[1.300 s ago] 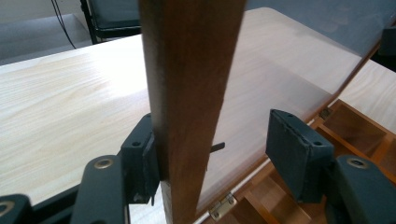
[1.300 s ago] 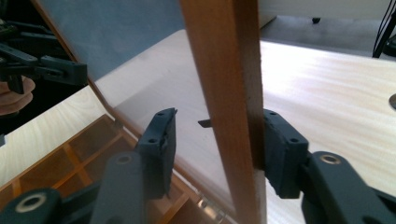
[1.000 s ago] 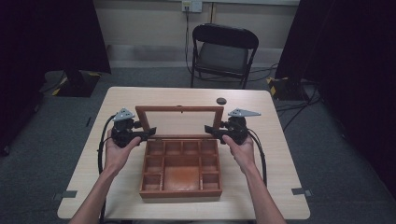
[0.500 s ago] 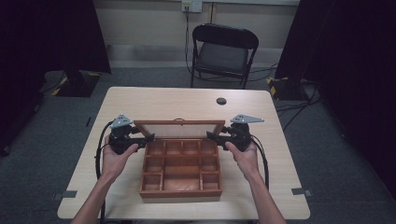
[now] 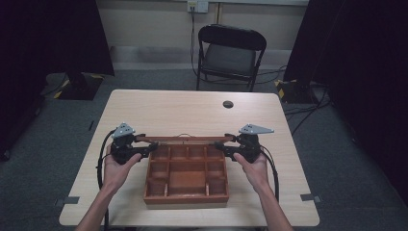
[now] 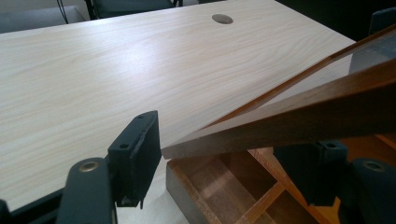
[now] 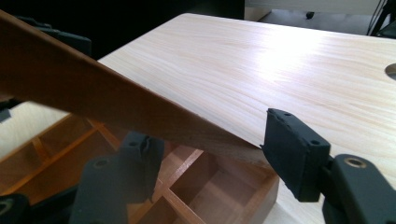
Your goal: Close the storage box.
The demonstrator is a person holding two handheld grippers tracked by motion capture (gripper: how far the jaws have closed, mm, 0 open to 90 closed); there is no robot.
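Observation:
A brown wooden box (image 5: 185, 198) with several compartments stands open on the table. Its hinged, glass-paned lid (image 5: 183, 139) leans forward over the back edge, raised at a slant. My left gripper (image 5: 153, 147) is at the lid's left end and my right gripper (image 5: 219, 146) at its right end. In the left gripper view the lid's corner (image 6: 303, 116) lies between the jaws of that gripper (image 6: 224, 161), just off the left pad (image 6: 140, 149). In the right gripper view the lid (image 7: 93, 88) crosses the jaws of that gripper (image 7: 212, 158). Both pairs of jaws have just been opening.
The pale wooden table (image 5: 192, 110) has a round cable hole (image 5: 228, 104) near its far edge. A black folding chair (image 5: 231, 53) stands behind the table. Both cables trail back along the person's forearms. Dark curtains hang on both sides.
The lid stood upright a second ago and has tipped forward toward the box. Both grippers came down and slightly nearer with it, and their jaws widened.

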